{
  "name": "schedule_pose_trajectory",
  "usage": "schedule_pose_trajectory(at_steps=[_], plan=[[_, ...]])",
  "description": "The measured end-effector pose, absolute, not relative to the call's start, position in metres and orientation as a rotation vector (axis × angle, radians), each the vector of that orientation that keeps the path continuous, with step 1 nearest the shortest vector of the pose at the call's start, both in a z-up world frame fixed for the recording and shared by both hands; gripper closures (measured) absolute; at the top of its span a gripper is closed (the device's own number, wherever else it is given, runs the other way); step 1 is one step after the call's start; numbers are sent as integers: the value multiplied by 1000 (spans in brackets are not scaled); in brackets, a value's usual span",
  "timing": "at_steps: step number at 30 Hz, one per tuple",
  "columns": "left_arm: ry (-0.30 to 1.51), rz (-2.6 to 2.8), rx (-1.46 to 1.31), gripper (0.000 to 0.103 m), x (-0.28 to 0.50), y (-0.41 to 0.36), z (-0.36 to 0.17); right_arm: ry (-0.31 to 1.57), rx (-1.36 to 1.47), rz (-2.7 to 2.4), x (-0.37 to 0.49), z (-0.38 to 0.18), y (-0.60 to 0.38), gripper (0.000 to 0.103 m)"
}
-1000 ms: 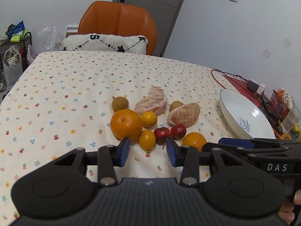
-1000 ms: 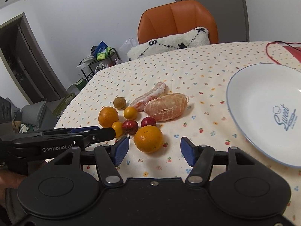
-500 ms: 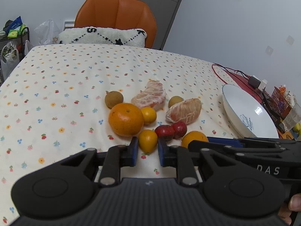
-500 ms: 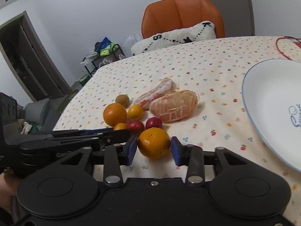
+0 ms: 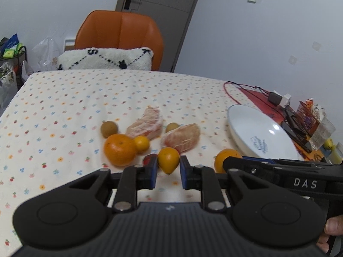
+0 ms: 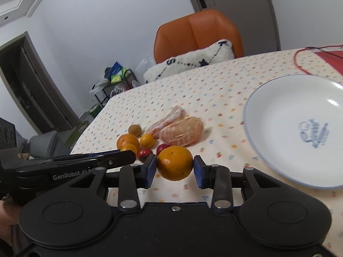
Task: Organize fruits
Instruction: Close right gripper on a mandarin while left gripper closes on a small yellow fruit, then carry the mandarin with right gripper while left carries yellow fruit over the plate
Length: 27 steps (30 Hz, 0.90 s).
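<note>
A surface [image 5: 64,98] covered with a dotted cloth is seen in both wrist views. The left gripper [image 5: 168,168] is clamped on a small yellow-orange fruit [image 5: 168,159], its blue pads pressed against both sides; the fruit appears raised off the cloth. The right gripper [image 6: 174,169] is closed on a mandarin [image 6: 175,163], held between its pads just above the cloth; its jaws have just been closing. Left on the surface are a large orange [image 5: 120,150], a small orange fruit [image 5: 141,144] touching it, two brown round fruits [image 5: 109,129] [image 5: 172,127], two peeled citrus pieces [image 5: 145,126] [image 5: 182,138] and red fruits [image 6: 143,153], one partly hidden behind the left pad. In the left view the mandarin is partly covered by the right gripper's black body, which crosses the lower right of the frame. A white plate [image 6: 278,111] with a blue rim and printed mark is noted to the right of the fruit cluster, well apart from it; nothing lies in it. An orange chair [image 5: 120,32] with a white cushion [image 5: 105,61] stands at the far edge. Cables and a red mat [image 5: 253,94] lie beyond the plate.
</note>
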<state>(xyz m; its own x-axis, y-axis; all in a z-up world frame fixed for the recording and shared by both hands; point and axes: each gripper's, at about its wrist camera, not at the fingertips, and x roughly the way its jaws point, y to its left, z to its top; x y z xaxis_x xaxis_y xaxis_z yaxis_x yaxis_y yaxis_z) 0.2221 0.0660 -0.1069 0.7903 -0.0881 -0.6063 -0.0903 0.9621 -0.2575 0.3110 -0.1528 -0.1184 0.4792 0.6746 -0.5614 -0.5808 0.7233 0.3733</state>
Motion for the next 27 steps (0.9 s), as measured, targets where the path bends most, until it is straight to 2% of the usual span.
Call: schedule_pose_trajectory(at_steps=[12,27], plan=[[612,-81,-230,83,233,12,-82,674,182,653,309,-106,-213,67],[631,-163,-172,83,265,-43,-82,624,227,502,320,-104,-280,67]])
